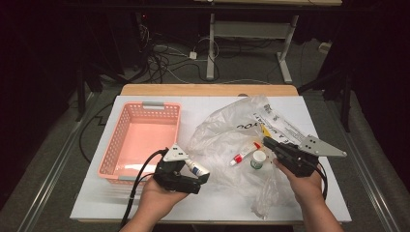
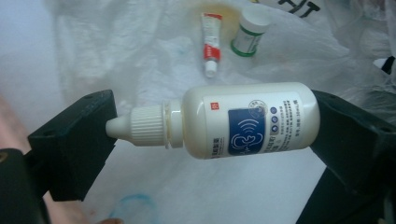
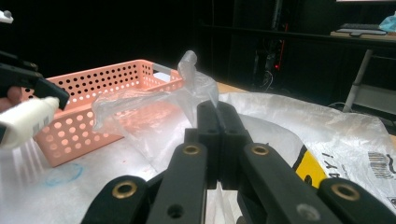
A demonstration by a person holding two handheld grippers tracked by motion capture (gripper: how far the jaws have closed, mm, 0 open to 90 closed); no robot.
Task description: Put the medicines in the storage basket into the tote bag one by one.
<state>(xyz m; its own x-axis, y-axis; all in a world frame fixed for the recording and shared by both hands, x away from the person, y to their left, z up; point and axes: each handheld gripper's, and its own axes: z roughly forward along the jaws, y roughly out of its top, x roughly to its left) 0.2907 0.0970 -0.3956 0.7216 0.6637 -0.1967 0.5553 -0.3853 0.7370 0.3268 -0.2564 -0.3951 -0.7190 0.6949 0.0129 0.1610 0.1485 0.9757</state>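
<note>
A white dropper bottle (image 2: 243, 121) with a blue label lies crosswise between the jaws of my left gripper (image 2: 212, 128), cap against one jaw and base against the other. In the high view this gripper (image 1: 198, 171) holds the bottle (image 1: 195, 167) just right of the pink basket (image 1: 110, 145). My right gripper (image 1: 271, 144) has its jaws shut on a fold of the clear plastic bag (image 1: 227, 128). The pinched film (image 3: 187, 88) rises from the closed tips (image 3: 217, 116). A red and white tube (image 1: 243, 153) and a small green-banded jar (image 1: 257, 159) lie on the bag.
The basket (image 3: 84, 126) stands empty on the left half of the white table top (image 1: 232, 203). The crumpled bag spreads over the right half, printed side up. Tube (image 2: 211, 42) and jar (image 2: 250, 30) lie beyond the held bottle. Cables and desk legs stand behind the table.
</note>
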